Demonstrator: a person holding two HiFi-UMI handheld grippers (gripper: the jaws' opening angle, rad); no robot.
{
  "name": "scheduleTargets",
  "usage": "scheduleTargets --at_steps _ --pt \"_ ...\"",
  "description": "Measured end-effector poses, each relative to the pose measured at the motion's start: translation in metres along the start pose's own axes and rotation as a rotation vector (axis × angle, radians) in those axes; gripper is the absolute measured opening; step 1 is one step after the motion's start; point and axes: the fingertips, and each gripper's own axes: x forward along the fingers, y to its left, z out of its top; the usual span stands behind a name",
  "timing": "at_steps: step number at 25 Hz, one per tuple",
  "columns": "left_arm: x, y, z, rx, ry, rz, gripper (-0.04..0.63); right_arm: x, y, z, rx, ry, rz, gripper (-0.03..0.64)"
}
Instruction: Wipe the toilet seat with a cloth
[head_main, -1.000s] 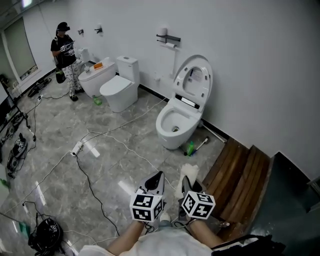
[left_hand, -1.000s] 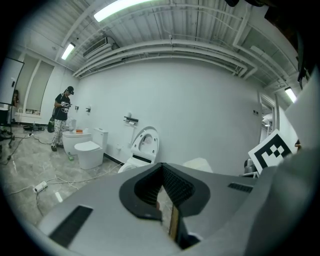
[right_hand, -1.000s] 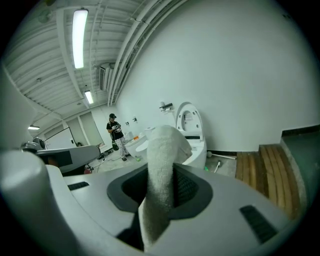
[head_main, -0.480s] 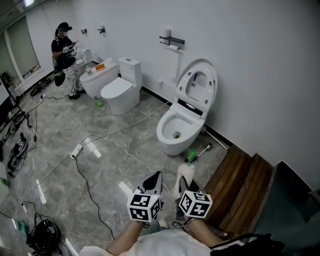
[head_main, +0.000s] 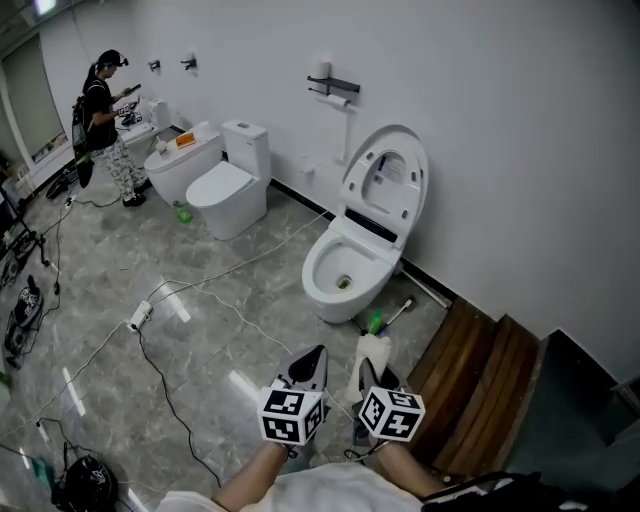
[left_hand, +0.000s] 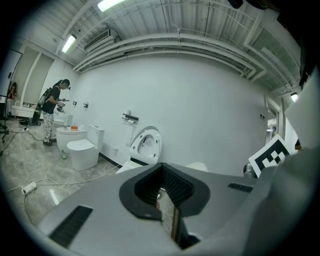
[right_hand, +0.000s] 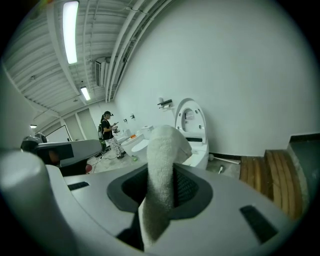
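A white toilet (head_main: 322, 270) stands by the wall with its lid and seat (head_main: 385, 185) raised; it also shows in the left gripper view (left_hand: 145, 146) and in the right gripper view (right_hand: 192, 122). My left gripper (head_main: 310, 366) is low in the head view, some way short of the toilet. Its jaws are shut with nothing between them (left_hand: 167, 207). Beside it, my right gripper (head_main: 372, 376) is shut on a white cloth (head_main: 372, 350). The cloth (right_hand: 162, 165) sticks up from the right gripper (right_hand: 162, 197).
A wooden platform (head_main: 480, 375) lies at the right. A green bottle (head_main: 375, 322) and a brush sit at the toilet's base. Cables (head_main: 215, 295) and a power strip (head_main: 138, 316) cross the floor. Farther back are a second toilet (head_main: 228, 190) and a person (head_main: 105, 125).
The head view has swung a little, so the toilet sits slightly more to the left. The person at the back has stepped left. Both grippers keep their places and states.
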Motion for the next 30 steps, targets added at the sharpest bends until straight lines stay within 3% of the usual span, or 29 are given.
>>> scheduleTargets --at_steps 21,30 --pt "0.118 0.116 0.080 0.041 -0.008 -0.064 0.009 0.137 0.022 0.094 0.078 -0.097 -0.077 0.100" --pt "0.134 0.167 0.070 -0.008 0.041 -0.033 0.009 0.176 0.030 0.083 0.117 -0.026 -0.111 0.100"
